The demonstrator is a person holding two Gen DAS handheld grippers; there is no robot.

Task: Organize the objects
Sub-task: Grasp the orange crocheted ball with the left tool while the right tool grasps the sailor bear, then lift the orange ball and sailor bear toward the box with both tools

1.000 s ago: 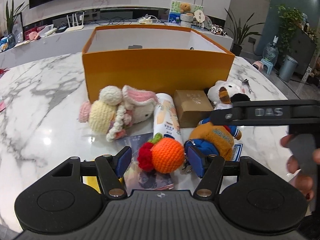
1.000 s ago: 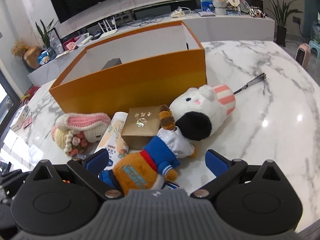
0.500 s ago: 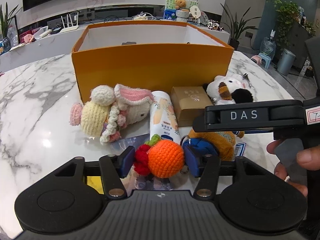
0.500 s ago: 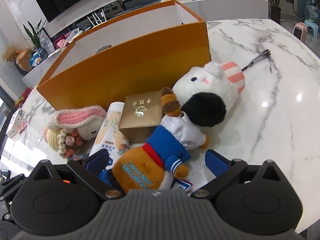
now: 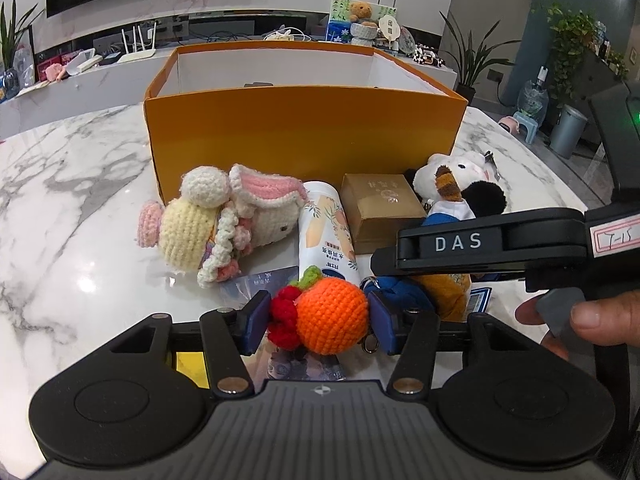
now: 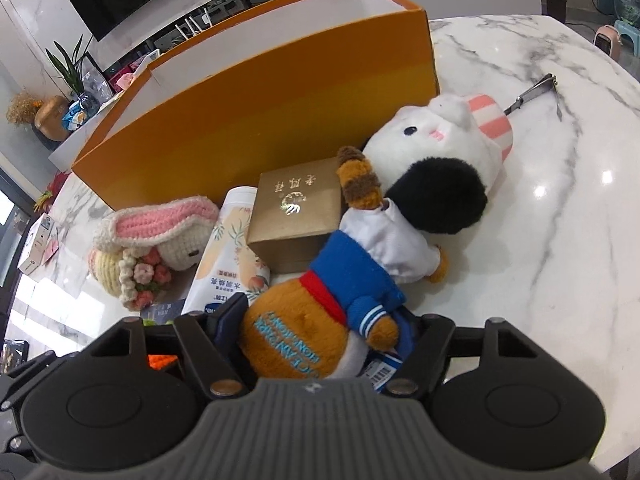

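My left gripper [image 5: 319, 328] is shut on an orange crochet fruit [image 5: 332, 320] with red berries, both blue pads pressing its sides. The jaws of my right gripper [image 6: 316, 330] are closing on a brown plush toy [image 6: 320, 312] in a blue and white jacket, and the pads touch its body on both sides. An open orange box [image 5: 304, 136] stands behind the pile. In front of it lie a crochet bunny doll [image 5: 216, 224], a white tube [image 5: 328, 232], a small gold box [image 5: 380, 204] and a white and black plush [image 6: 440, 160].
Printed cards [image 5: 256, 284] lie on the marble table [image 5: 72, 208] under the held fruit. A metal clipper [image 6: 532, 94] rests at the right of the white plush. A person's hand [image 5: 592, 316] grips the right tool's handle. A counter with clutter runs behind the box.
The left jaws narrowed onto the orange crochet fruit. The right jaws went from wide open to closed in against the brown plush, and the right gripper sank a little toward it.
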